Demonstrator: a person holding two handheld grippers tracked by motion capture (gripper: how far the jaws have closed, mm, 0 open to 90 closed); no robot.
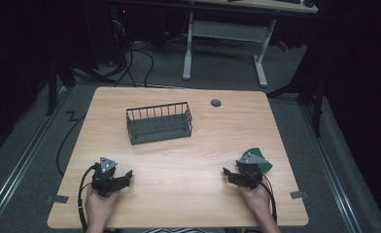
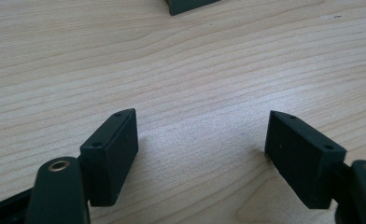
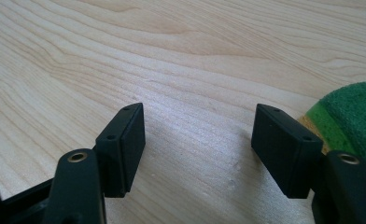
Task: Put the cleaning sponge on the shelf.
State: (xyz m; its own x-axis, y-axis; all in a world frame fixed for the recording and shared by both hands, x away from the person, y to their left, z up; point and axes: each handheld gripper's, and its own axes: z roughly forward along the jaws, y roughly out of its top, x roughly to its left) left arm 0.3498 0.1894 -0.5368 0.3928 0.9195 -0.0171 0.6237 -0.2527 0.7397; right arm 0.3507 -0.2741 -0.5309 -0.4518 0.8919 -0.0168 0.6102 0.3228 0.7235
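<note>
From the high view, the left gripper (image 1: 124, 175) and right gripper (image 1: 226, 173) are resting near the table's (image 1: 179, 160) front edge, well apart, with bare wood lying between them. A dark wire basket (image 1: 159, 122) is sitting beyond, towards the far edge. A green sponge (image 1: 261, 160) is lying just beside the right gripper.

In the left gripper view, the jaws are standing wide apart over bare wood, with a basket corner (image 2: 188, 5) showing at the top.

In the right gripper view, the jaws are gaping, holding nothing, with the sponge (image 3: 354, 119) lying just outside the right-hand jaw.
</note>
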